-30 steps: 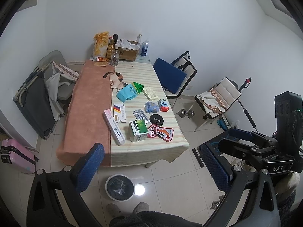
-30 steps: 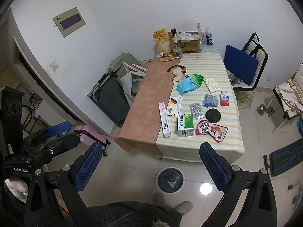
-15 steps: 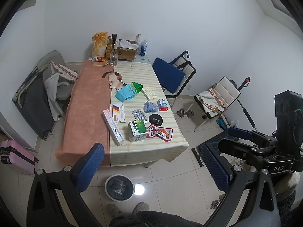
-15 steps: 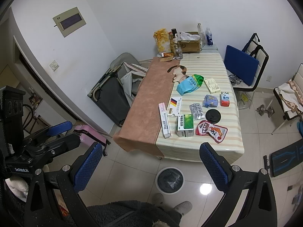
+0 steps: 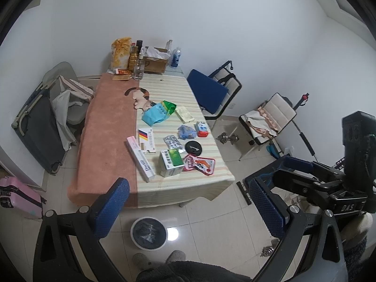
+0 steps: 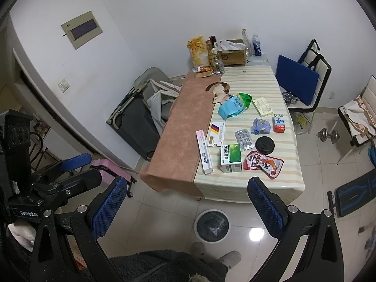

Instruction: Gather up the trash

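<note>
A table (image 5: 164, 183) with a striped cloth carries several pieces of trash: a red snack packet (image 5: 199, 164), a green medicine box (image 5: 171, 162), a long white box (image 5: 138, 158), a black lid (image 5: 193, 147), a blister pack (image 5: 173, 142) and a blue bag (image 5: 156, 114). A round bin (image 5: 148, 233) with a black liner stands on the floor in front of the table; it also shows in the right wrist view (image 6: 212, 226). My left gripper (image 5: 188, 209) and right gripper (image 6: 185, 206) are both open and empty, held high, well back from the table.
Bottles, a cardboard box (image 5: 154, 62) and a yellow bag crowd the table's far end. A folded cot (image 5: 40, 127) leans left; chairs (image 5: 211, 91) and dumbbells (image 5: 226, 138) stand right. A pink suitcase (image 5: 16, 197) is on the floor at left. My slippered feet (image 5: 157, 258) are below.
Both views have shifted only slightly; the table sits marginally higher in the left wrist frame. Both grippers stay open and empty.
</note>
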Available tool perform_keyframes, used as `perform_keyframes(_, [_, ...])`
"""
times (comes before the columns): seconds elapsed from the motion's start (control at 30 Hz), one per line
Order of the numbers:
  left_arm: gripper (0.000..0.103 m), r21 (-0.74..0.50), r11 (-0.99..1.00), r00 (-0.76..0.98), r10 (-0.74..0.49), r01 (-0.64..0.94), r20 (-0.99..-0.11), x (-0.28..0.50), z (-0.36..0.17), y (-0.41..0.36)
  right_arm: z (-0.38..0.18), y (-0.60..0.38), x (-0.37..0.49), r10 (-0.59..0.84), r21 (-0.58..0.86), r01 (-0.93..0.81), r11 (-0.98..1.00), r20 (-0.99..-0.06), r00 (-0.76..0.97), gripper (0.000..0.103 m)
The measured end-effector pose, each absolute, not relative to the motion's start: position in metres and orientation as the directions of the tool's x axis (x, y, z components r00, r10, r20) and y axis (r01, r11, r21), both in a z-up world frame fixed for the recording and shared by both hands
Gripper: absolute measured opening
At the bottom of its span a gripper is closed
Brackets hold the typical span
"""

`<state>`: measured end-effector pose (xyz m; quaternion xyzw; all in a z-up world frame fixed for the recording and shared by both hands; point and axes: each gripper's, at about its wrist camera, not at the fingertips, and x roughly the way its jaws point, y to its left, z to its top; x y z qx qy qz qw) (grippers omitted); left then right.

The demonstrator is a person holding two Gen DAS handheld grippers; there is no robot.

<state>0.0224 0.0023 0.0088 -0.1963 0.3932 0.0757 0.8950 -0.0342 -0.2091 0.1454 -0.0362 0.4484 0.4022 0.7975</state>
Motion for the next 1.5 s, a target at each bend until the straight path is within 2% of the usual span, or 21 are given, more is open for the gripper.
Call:
perform_keyframes(0.2, [0.103,-0.083,0.905,0.598,0.204,-0.417,-0.775,0.057,-0.026,0.027,0.128,-0.202,0.000,0.487,0.237,-0.524,0.818,-0.770,0.412,0.103])
perform_keyframes(0.3, [0.103,-0.043,0.882,0.536,0.245,-0.469,-0.808,0.086,-0.066,0.050,0.103,-0.206,0.028,0.402,0.201,-0.435,0.878,-0.803,0.440,0.103])
perform_keyframes(0.43, [0.103,-0.065,0.840,0.419,0.200,-0.539,-0.886,0.132,-0.135,0.081,0.044,-0.203,0.087,0.307,0.177,-0.342,0.923,-0.874,0.377,0.103])
perform_keyframes(0.57, [0.103,-0.069,0.771,0.272,0.139,-0.634,-0.952,0.176,-0.214,0.111,-0.025,-0.184,0.148,0.248,0.143,-0.333,0.932,-0.922,0.298,0.103])
perform_keyframes(0.67, [0.101,-0.116,0.689,0.179,0.019,-0.716,-0.984,0.206,-0.280,0.130,-0.079,-0.164,0.191,0.202,0.116,-0.340,0.933,-0.952,0.230,0.103])
perform_keyframes(0.77, [0.096,-0.125,0.635,0.114,-0.058,-0.763,-0.992,0.229,-0.326,0.142,-0.131,-0.146,0.233,0.143,0.077,-0.347,0.935,-0.975,0.169,0.103])
perform_keyframes(0.87, [0.078,-0.130,0.591,0.075,-0.117,-0.796,-0.990,0.251,-0.367,0.147,-0.175,-0.134,0.267,0.095,0.050,-0.334,0.941,-0.988,0.121,0.103])
perform_keyframes(0.9, [0.073,-0.130,0.584,0.065,-0.131,-0.801,-0.989,0.257,-0.374,0.148,-0.185,-0.130,0.274,0.086,0.046,-0.331,0.943,-0.990,0.108,0.103])
perform_keyframes(1.0, [0.034,-0.117,0.592,0.048,-0.131,-0.797,-0.990,0.267,-0.386,0.152,-0.208,-0.123,0.294,0.072,0.049,-0.334,0.941,-0.996,0.057,0.103])
perform_keyframes(1.07, [0.033,-0.122,0.613,0.061,-0.121,-0.781,-0.991,0.261,-0.380,0.152,-0.211,-0.115,0.297,0.087,0.073,-0.354,0.932,-0.996,0.026,0.103])
perform_keyframes(1.17, [0.032,-0.009,0.676,0.010,-0.002,-0.737,-1.000,0.238,-0.363,0.147,-0.211,-0.094,0.287,0.104,0.100,-0.391,0.915,-0.995,-0.011,0.103])
perform_keyframes(1.27, [0.032,0.067,0.692,-0.037,0.058,-0.719,-0.998,0.207,-0.354,0.144,-0.212,-0.061,0.263,0.122,0.128,-0.472,0.872,-0.992,-0.044,0.103])
perform_keyframes(1.4, [0.031,0.062,0.671,-0.038,0.051,-0.739,-0.998,0.177,-0.344,0.145,-0.224,-0.016,0.231,0.104,0.117,-0.556,0.823,-0.993,-0.056,0.103])
perform_keyframes(1.5, [0.031,0.048,0.668,-0.023,0.047,-0.742,-0.999,0.165,-0.332,0.142,-0.248,0.012,0.219,0.025,0.046,-0.590,0.806,-0.999,-0.045,0.103])
